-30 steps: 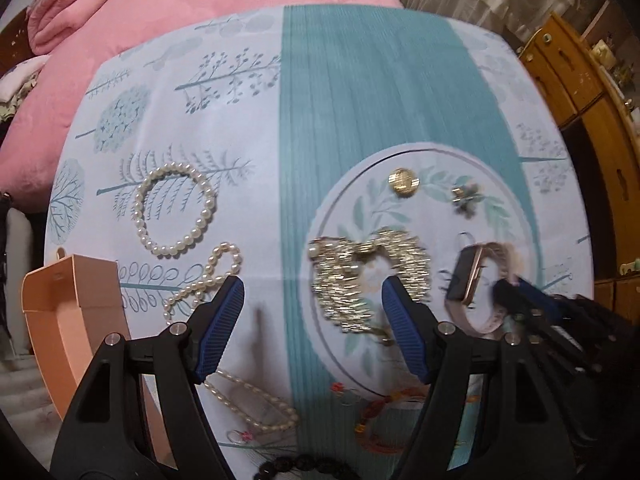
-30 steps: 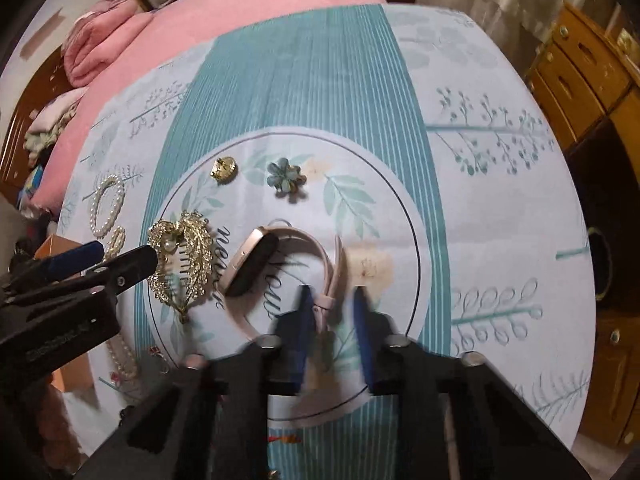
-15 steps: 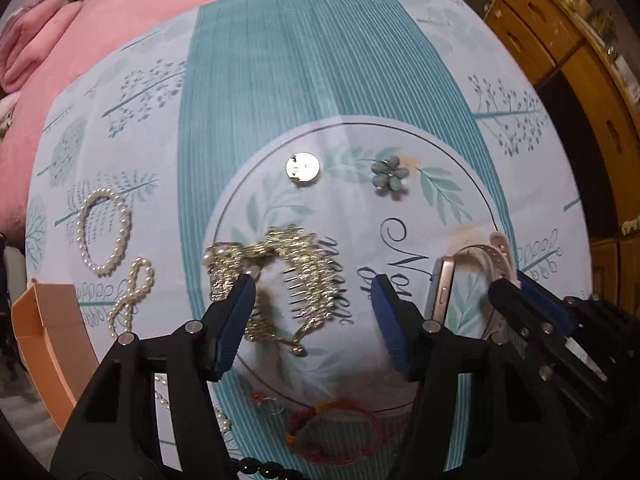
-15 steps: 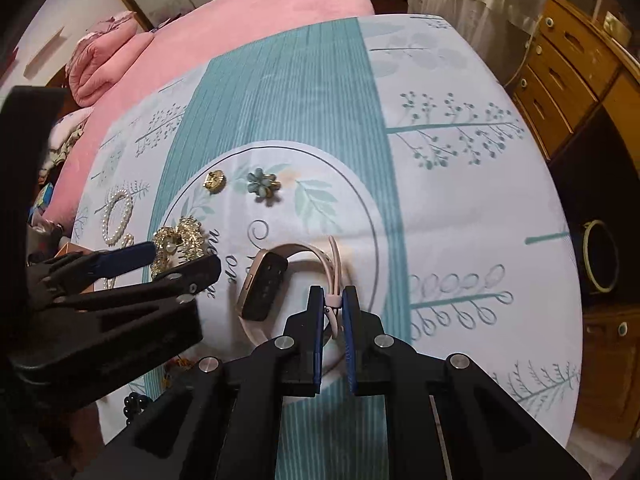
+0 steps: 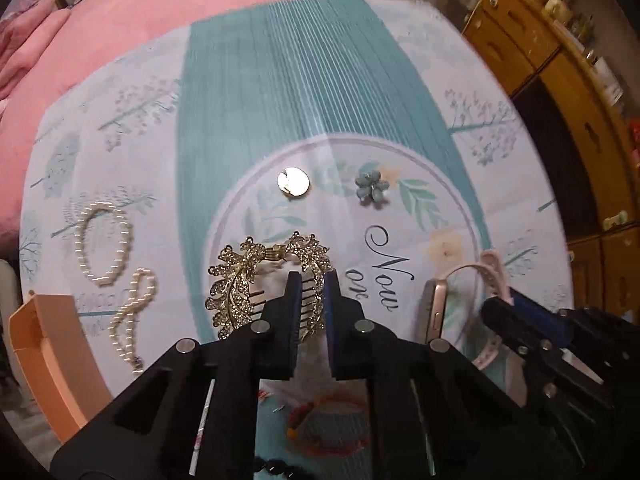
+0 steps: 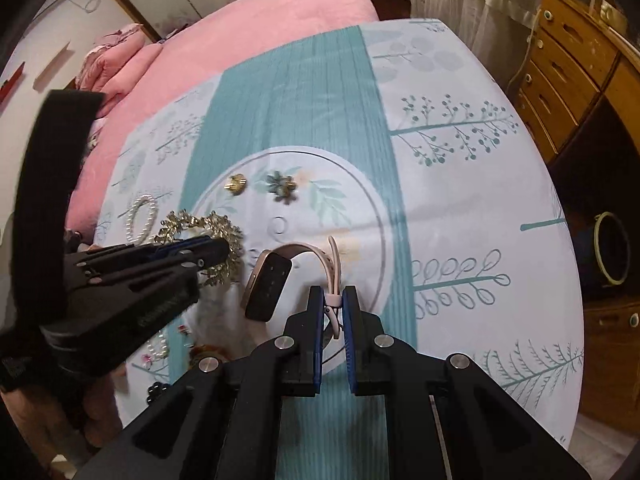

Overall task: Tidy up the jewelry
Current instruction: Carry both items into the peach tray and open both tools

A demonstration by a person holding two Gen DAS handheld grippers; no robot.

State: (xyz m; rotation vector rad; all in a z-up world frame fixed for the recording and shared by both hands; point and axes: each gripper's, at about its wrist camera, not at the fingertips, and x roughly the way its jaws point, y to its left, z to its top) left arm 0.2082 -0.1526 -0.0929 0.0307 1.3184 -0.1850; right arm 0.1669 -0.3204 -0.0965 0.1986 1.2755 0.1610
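Observation:
My left gripper [image 5: 312, 280] is shut on the gold leaf hair comb [image 5: 236, 288], pinching its teeth and right leaf on the printed cloth. My right gripper [image 6: 333, 300] is shut on the pink strap of the smartwatch [image 6: 268, 288], whose dark face stands tilted up to the left; the watch also shows in the left wrist view [image 5: 434, 308]. The left gripper appears in the right wrist view [image 6: 216, 246] over the comb [image 6: 188, 222]. A gold round brooch [image 5: 294, 182] and a blue flower brooch [image 5: 372, 188] lie farther back.
A pearl bracelet [image 5: 104, 248] and a pearl necklace [image 5: 132, 312] lie at left beside an orange box [image 5: 48, 360]. A red cord bracelet [image 5: 328, 420] and black beads [image 5: 276, 468] lie close under the left gripper. Pink bedding [image 6: 248, 36] lies behind; wooden drawers [image 6: 568, 60] stand at right.
My left gripper has moved right over the comb and closed on it. My right gripper has closed on the watch strap and tipped the watch up.

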